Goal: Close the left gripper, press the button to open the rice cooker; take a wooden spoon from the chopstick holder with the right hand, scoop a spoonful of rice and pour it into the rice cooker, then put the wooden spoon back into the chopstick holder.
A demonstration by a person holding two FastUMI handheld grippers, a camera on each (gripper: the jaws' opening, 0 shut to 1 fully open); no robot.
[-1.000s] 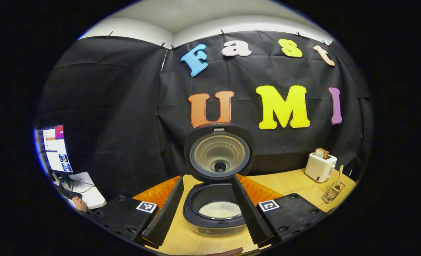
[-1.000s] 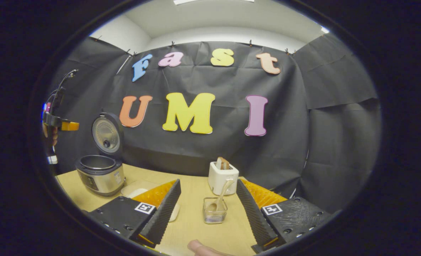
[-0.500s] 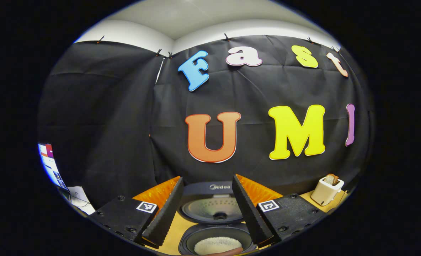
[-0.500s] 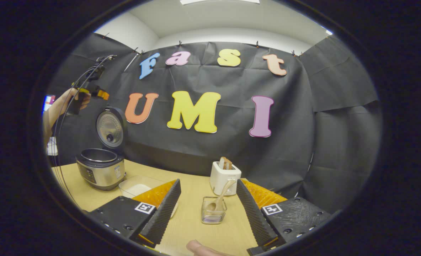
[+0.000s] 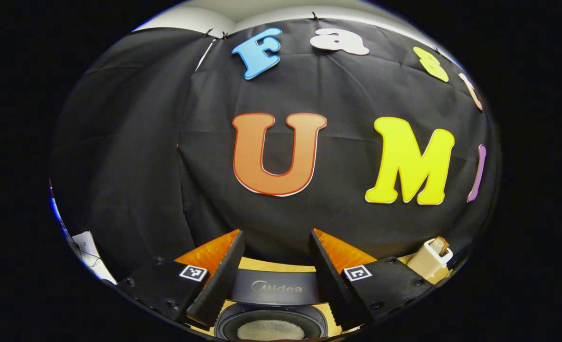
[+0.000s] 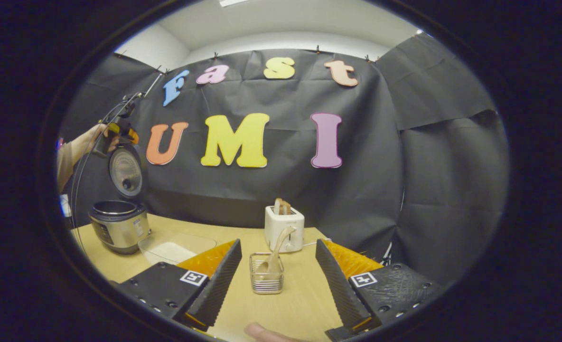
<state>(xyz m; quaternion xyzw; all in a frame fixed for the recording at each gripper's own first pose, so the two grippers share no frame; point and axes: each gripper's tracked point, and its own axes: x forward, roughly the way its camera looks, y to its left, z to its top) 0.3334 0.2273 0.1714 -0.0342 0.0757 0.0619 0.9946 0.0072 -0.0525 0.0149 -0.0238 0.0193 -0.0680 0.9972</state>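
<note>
The rice cooker (image 6: pixel 118 229) stands at the table's left with its lid (image 6: pixel 125 172) raised. In the left gripper view I look down past the lid's top edge (image 5: pixel 275 286) to rice in the pot (image 5: pixel 270 329). My left gripper (image 5: pixel 275 233) is open, hovering over the lid; in the right gripper view a hand holds the left gripper (image 6: pixel 117 133) just above the lid. My right gripper (image 6: pixel 277 243) is open, apart from the wire chopstick holder (image 6: pixel 266 280), where the wooden spoon (image 6: pixel 276 248) leans.
A clear tub of rice (image 6: pixel 175 248) sits right of the cooker. A white toaster (image 6: pixel 284 228) with bread stands behind the holder, toaster (image 5: pixel 430 259) at the right edge too. A fingertip (image 6: pixel 262 332) pokes in at the bottom. Bare wooden table (image 6: pixel 290 308) lies between my right fingers.
The left gripper has risen and moved forward over the open lid, so the pot has slid to the bottom of its view. The right gripper has swung slightly right; the holder sits more left.
</note>
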